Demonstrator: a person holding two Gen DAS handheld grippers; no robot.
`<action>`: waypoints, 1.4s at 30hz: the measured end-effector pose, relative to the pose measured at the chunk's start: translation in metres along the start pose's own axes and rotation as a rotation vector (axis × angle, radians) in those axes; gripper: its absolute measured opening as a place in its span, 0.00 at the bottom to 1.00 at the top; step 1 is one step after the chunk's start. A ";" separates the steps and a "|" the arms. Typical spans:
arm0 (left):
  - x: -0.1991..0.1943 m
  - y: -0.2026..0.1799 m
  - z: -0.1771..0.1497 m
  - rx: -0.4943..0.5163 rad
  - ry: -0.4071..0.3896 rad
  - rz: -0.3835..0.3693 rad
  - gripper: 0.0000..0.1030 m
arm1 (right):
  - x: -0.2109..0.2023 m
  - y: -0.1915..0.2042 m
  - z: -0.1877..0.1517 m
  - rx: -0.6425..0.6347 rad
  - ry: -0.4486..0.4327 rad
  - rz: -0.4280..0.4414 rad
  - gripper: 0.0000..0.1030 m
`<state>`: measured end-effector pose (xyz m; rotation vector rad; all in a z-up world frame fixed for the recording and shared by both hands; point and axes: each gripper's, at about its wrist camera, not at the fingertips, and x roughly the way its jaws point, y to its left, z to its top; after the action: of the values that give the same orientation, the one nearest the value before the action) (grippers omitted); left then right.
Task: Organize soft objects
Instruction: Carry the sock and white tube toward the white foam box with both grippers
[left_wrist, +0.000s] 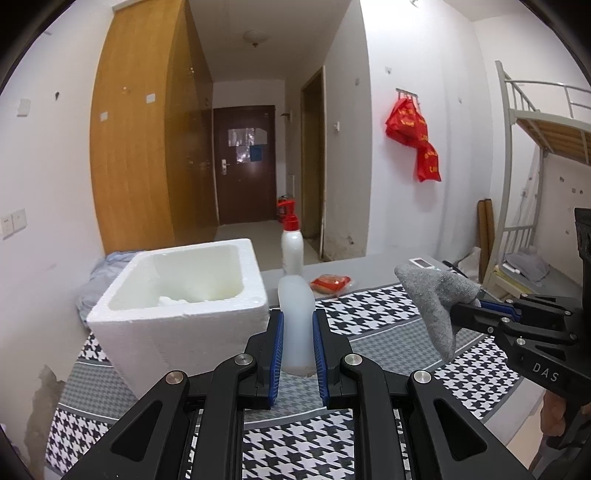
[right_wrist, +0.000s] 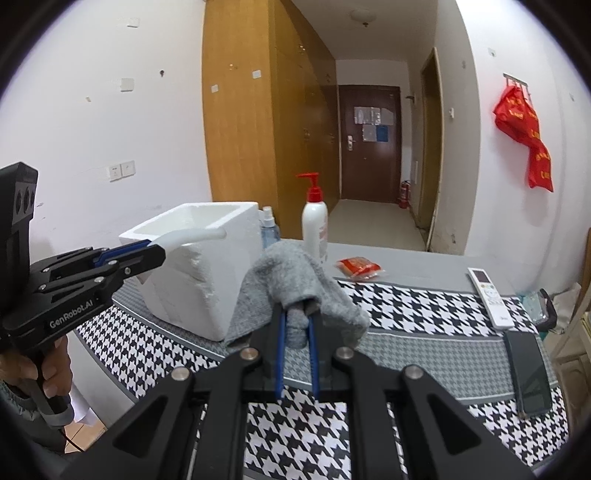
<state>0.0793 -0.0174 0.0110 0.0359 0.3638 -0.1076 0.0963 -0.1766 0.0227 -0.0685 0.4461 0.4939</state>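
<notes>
My left gripper (left_wrist: 298, 332) is shut on a translucent white soft piece (left_wrist: 295, 325), held above the table just right of the white foam box (left_wrist: 177, 314). In the right wrist view the same gripper (right_wrist: 155, 245) holds that white piece (right_wrist: 199, 234) over the foam box (right_wrist: 195, 269) rim. My right gripper (right_wrist: 295, 325) is shut on a grey sock (right_wrist: 291, 288), held above the table beside the box. It also shows in the left wrist view (left_wrist: 476, 306) with the sock (left_wrist: 436, 302) hanging from it.
A houndstooth cloth (right_wrist: 406, 306) covers the table. A white pump bottle with red top (right_wrist: 314, 221), a small spray bottle (right_wrist: 267, 225) and a red packet (right_wrist: 358, 267) stand at the back. A remote (right_wrist: 489, 295) and a dark phone (right_wrist: 526, 373) lie at right.
</notes>
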 end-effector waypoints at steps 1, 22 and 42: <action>-0.001 0.001 0.001 -0.001 -0.003 0.004 0.17 | 0.001 0.001 0.001 -0.005 0.000 0.004 0.14; -0.031 0.055 0.005 -0.092 -0.038 0.146 0.17 | 0.032 0.039 0.026 -0.071 -0.007 0.158 0.14; -0.052 0.076 0.006 -0.109 -0.076 0.196 0.17 | 0.042 0.077 0.040 -0.119 -0.023 0.212 0.14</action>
<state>0.0414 0.0633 0.0362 -0.0404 0.2878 0.1043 0.1086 -0.0839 0.0442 -0.1309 0.4029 0.7294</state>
